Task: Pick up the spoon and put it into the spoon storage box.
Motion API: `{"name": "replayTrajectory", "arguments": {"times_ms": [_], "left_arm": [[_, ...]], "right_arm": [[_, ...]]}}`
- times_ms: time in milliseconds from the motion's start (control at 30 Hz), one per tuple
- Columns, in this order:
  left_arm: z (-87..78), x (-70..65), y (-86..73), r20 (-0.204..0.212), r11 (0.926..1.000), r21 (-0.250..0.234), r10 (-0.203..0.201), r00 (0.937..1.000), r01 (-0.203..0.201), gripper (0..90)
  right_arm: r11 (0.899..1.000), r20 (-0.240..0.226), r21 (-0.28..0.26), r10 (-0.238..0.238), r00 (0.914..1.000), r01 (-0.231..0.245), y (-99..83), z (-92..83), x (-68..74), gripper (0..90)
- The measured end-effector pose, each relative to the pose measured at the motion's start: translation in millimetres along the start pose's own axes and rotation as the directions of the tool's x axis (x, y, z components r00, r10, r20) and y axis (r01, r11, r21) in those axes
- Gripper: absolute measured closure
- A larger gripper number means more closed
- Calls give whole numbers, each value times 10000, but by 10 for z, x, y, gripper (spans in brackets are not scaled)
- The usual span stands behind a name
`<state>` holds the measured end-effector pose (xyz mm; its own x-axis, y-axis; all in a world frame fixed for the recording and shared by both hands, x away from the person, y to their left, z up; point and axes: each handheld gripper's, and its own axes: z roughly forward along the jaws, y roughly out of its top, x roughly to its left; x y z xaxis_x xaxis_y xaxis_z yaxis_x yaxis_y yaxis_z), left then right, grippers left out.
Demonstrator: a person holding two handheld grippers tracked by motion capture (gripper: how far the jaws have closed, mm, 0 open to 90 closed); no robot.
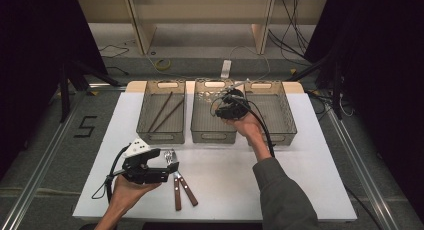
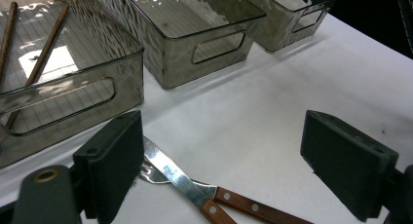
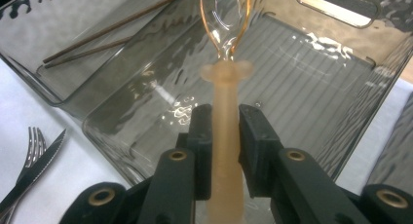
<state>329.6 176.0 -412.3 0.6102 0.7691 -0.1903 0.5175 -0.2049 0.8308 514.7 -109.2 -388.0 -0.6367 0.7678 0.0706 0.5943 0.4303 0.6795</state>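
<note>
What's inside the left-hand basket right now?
Two brown chopsticks lie loose on the floor of the left basket, crossing toward its near end. Nothing else shows through its clear walls; the near wall blurs their lower tips.

black grippers with brass rivets, the left gripper (image 1: 167,166) white-plated; grey sleeve (image 1: 280,195) on one arm.

Right gripper (image 3: 225,136) clamped on a clear spoon (image 3: 225,63) over the middle bin (image 3: 311,78).
Pale handle upright between the jaws, bowl above the bin's ribbed floor; two chopsticks (image 3: 97,39) in the neighbouring bin (image 3: 34,19); fork (image 3: 34,141) and knife (image 3: 36,168) on the counter (image 3: 53,199).
</note>
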Motion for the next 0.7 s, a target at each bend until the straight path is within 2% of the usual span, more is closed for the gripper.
{"name": "replayTrajectory", "arguments": {"times_ms": [600,667,700], "left_arm": [[3,-4,0,4,10000,-7,10,10000,-10,155],[-1,-3,1,1,10000,10,3,10000,-3,155],[0,-1,1,16,10000,6,8,10000,-8,155]], "right_arm": [[9981,21,364,489,9988,-489,-32,180,26,762],[9974,-20,389,612,9981,-611,-35,202,19,751],[9963,-71,433,740,9972,-736,-36,214,16,712]]}}
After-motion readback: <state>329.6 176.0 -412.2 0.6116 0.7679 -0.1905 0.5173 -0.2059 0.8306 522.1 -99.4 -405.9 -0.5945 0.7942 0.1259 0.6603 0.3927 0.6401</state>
